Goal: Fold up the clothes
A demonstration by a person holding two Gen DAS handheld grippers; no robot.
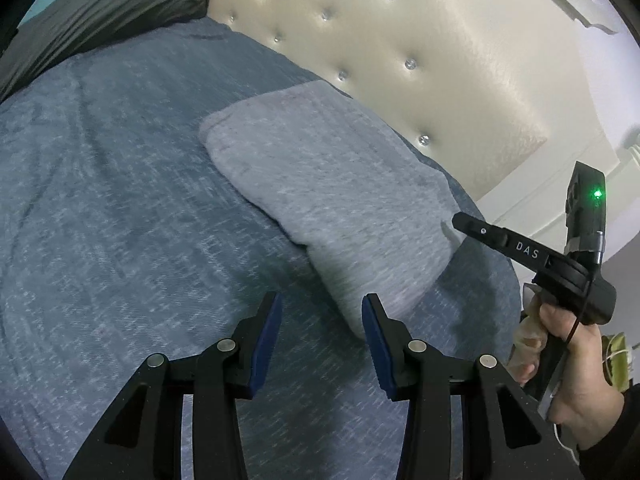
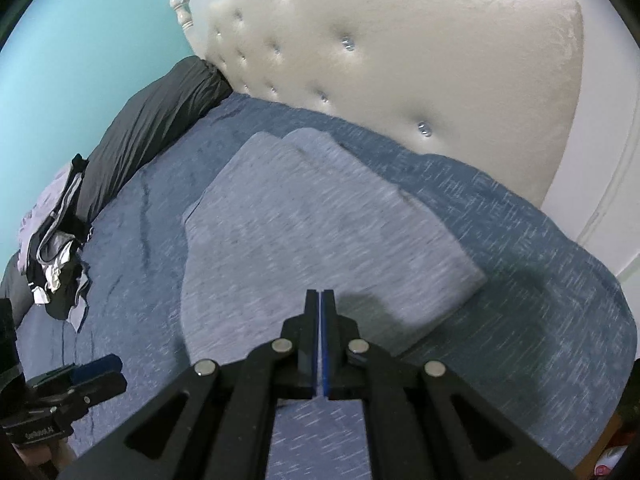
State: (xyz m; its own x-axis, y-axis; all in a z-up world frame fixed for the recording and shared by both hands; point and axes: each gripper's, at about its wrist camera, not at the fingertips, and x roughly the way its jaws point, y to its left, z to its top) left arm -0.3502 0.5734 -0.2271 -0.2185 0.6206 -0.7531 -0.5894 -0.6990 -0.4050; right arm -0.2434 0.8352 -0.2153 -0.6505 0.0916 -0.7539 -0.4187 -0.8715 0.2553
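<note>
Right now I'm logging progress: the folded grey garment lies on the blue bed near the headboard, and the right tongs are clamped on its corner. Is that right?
Not quite. The right tongs are shut, but on nothing: the right wrist view shows their pads pressed together with no cloth between them. The rest holds: the folded grey garment lies on the blue bed near the headboard.

A bed spread with a mottled blue woven cover stands against a cream button-tufted headboard. Just below the headboard lies a folded pale grey knit garment, flat on the cover. Farther along from the headboard, a long dark grey pillow lines the bed's far edge, with a heap of black, white and lilac clothes beyond it.
</note>
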